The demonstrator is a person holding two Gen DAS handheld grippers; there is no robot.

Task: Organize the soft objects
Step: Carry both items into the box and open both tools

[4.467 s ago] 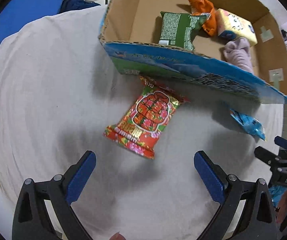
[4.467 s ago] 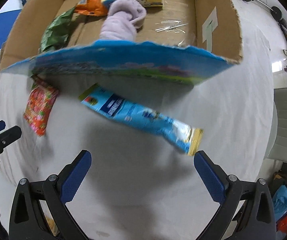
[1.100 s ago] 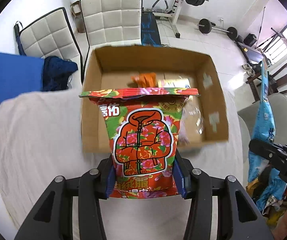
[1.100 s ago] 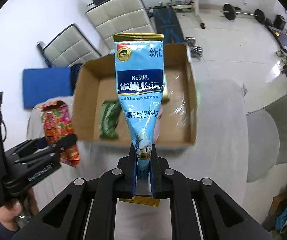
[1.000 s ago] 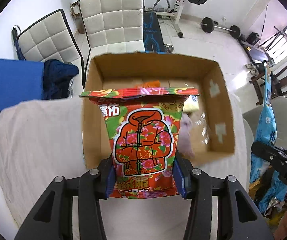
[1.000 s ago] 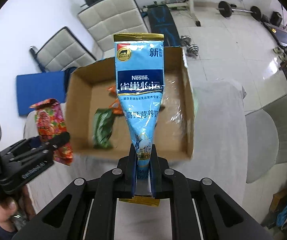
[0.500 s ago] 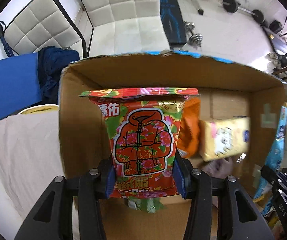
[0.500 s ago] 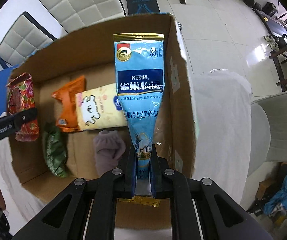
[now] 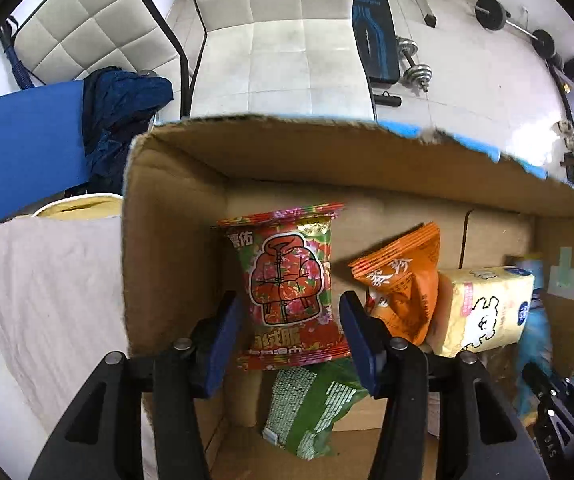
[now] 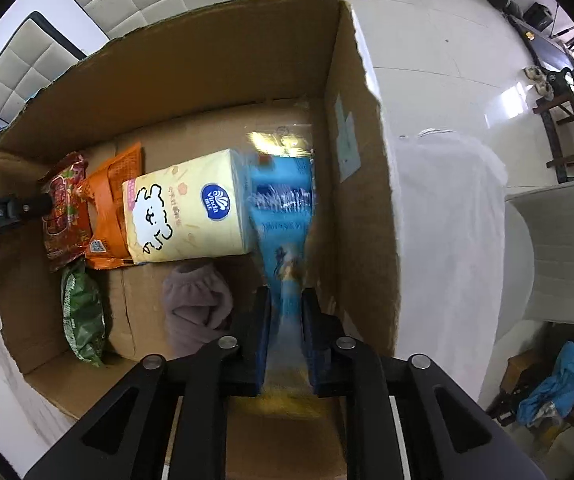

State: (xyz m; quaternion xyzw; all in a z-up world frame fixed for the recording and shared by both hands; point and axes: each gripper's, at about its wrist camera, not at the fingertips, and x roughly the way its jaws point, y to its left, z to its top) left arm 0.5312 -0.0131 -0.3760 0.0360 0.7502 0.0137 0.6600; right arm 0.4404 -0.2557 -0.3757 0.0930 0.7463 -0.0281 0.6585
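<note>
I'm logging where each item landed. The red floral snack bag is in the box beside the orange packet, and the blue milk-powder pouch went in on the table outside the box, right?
Not quite. The blue milk-powder pouch is inside the cardboard box, between the yellow tissue pack and the box's right wall, as the right wrist view shows. The red floral snack bag does sit beside the orange packet.

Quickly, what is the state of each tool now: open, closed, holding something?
Left tool: open, the red floral snack bag released between its fingers.
Right tool: open, the blurred blue milk-powder pouch slipping out between its fingers.
</note>
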